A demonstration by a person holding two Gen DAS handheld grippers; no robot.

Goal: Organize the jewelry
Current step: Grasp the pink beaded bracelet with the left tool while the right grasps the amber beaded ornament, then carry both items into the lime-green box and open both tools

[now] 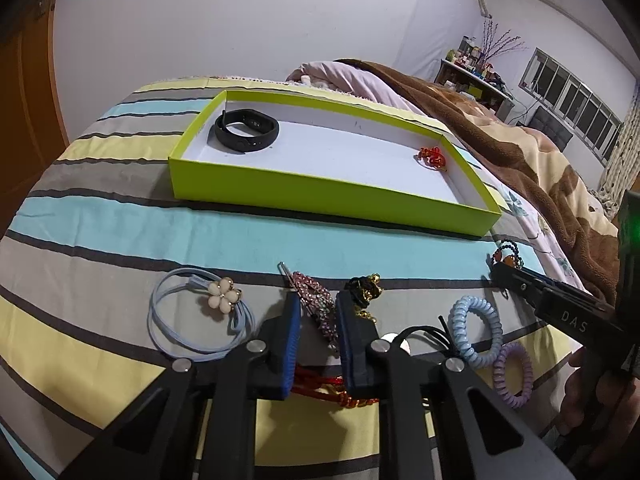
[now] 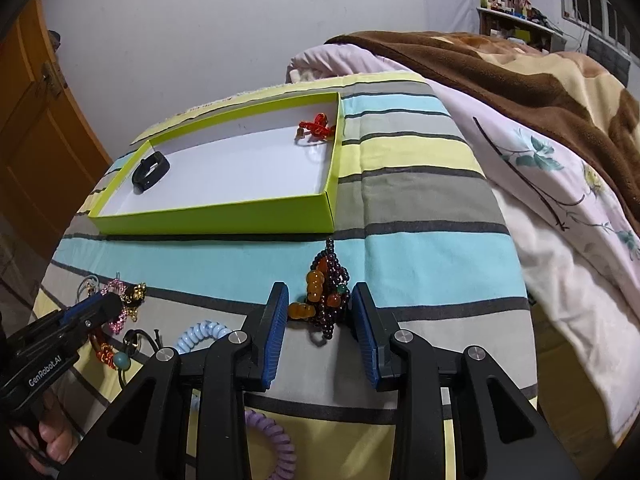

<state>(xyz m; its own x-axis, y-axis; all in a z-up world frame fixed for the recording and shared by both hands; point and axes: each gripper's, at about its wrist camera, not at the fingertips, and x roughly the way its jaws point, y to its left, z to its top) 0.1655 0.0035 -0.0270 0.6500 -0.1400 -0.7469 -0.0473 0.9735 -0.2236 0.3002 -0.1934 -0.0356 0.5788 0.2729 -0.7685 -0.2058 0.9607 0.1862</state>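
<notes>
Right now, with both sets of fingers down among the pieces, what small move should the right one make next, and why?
Probably close the right gripper on the dark beaded bracelet: it lies between the open fingers, ungripped, while the green box holds only a black band and a red knot charm.

From my left wrist view, the left tool point(image 1: 316, 320) covers the near end of the pink rhinestone hair clip point(image 1: 314, 300), so I can't tell whether its pads touch it. The red and gold knotted cord bracelet point(image 1: 336, 392) shows only in part beneath the tool's fingers. The shelf clutter of small bottles point(image 1: 472, 60) beyond the bed is too small to identify.
</notes>
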